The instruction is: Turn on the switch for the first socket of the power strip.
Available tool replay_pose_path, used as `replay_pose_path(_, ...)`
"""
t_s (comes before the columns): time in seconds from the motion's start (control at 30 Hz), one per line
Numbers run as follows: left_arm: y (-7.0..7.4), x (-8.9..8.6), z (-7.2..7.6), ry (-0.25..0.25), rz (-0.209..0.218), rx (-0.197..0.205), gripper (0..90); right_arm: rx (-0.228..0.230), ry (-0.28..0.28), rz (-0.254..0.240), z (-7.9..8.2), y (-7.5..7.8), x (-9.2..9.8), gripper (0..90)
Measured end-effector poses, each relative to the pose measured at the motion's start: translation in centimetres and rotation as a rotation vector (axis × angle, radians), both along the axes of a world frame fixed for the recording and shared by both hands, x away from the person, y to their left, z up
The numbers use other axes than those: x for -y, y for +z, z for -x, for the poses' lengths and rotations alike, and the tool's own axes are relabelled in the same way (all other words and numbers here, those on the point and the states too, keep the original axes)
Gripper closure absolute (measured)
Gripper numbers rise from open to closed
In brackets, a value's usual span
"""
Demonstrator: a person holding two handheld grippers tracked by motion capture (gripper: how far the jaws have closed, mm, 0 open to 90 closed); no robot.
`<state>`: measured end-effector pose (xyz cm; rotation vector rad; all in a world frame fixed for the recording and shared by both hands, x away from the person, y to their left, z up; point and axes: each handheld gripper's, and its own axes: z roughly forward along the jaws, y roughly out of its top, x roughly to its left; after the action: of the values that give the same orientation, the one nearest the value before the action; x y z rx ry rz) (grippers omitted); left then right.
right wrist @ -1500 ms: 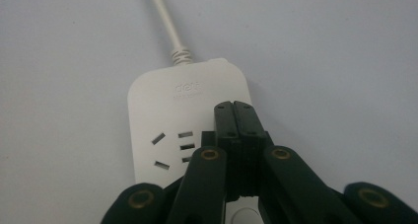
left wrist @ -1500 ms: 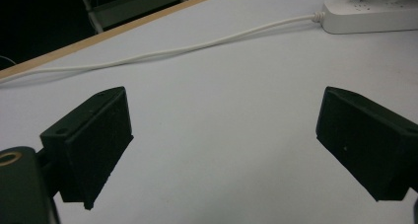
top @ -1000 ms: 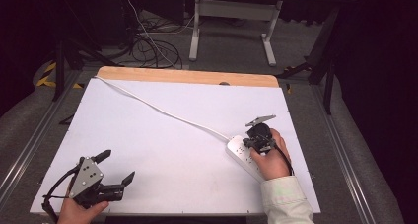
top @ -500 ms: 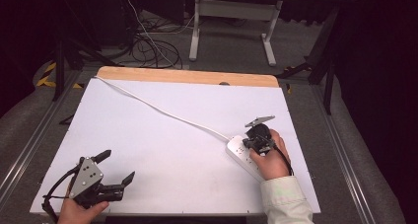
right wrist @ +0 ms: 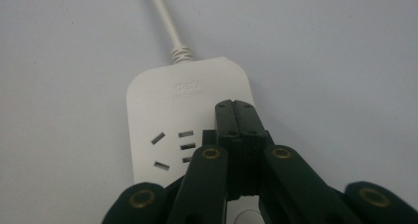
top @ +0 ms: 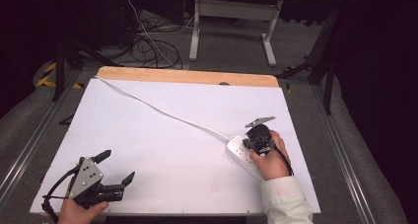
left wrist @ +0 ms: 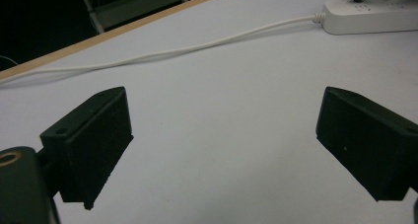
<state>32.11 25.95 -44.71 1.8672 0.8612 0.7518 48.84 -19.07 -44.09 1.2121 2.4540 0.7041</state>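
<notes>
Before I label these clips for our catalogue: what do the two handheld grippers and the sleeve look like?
Left gripper: black, blocky jaws, grey three-cornered plate with small holes, black cable. Right gripper: black, brass-coloured rivets on its links. Pale ribbed-cuff sleeve on the right forearm.

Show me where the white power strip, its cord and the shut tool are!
power strip [right wrist: 167,100]: right gripper view, top face.
cord [top: 162,110]: high view, mid-length.
right tool [right wrist: 234,116]: right gripper view, closed tips.

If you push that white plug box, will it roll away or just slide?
The power strip is flat and boxy, so it would probably slide, not roll. Its smooth shell on the smooth white table looks slippery. The floppy cord would likely trail behind and tug a little.
</notes>
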Motion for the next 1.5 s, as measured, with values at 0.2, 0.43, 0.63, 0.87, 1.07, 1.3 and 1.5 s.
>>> replay_pose_path(0.2, 0.0, 0.0, 0.0, 0.001, 0.001, 0.001, 7.3, 0.005, -0.003, 0.006, 0.1, 0.0, -0.1, 90.0)
replay_pose_path(0.43, 0.0, 0.0, 0.1, 0.0, 0.001, 0.002, 7.3, 0.005, -0.007, -0.006, 0.1, -0.1, 0.0, 90.0)
replay_pose_path(0.63, 0.0, 0.0, 0.0, 0.001, 0.001, 0.002, 7.3, 0.002, -0.01, -0.01, 0.1, -0.1, 0.1, 90.0)
replay_pose_path(0.87, 0.0, 0.0, 0.1, 0.001, 0.002, 0.002, 7.3, 0.003, -0.009, -0.008, 0.1, -0.1, 0.0, 90.0)
replay_pose_path(1.07, 0.0, 0.0, 0.1, 0.002, 0.001, 0.002, 7.3, -0.001, -0.009, -0.012, 0.0, -0.2, 0.1, 90.0)
replay_pose_path(1.3, 0.0, 0.0, 0.0, 0.001, 0.007, -0.003, 7.3, 0.056, -0.009, -0.052, 0.7, 0.5, 0.4, 90.0)
replay_pose_path(1.5, 0.1, 0.0, 0.0, 0.0, 0.0, 0.004, 7.3, 0.116, 0.01, -0.083, 1.6, 2.2, 0.2, 90.0)
